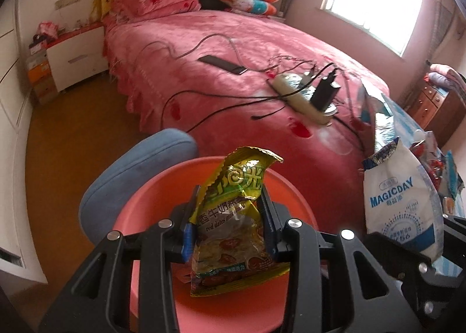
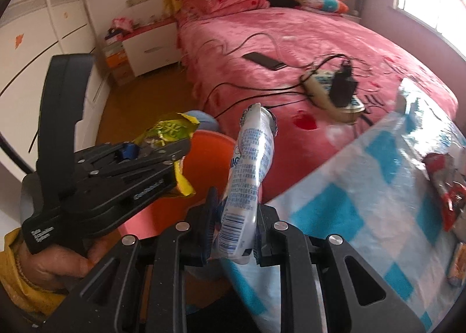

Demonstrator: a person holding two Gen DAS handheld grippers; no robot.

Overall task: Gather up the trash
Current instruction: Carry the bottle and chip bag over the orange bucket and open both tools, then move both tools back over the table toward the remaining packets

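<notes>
L gripper (image 1: 230,225) clamped yellow-green wrapper (image 1: 233,216) right over the red basin (image 1: 151,205) for drop-in, R gripper (image 2: 233,234) beside it pinched white MAGICDAY bag (image 2: 250,175), prob queued next.

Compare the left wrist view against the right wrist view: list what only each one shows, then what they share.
Only the left wrist view shows the basin's inside under the yellow snack wrapper and the MAGICDAY name on the white pouch.

Only the right wrist view shows the left gripper from outside, the hand holding it, and the red wrapper on the checkered cloth.

Both show both wrappers gripped, the power strip and the phone.
</notes>
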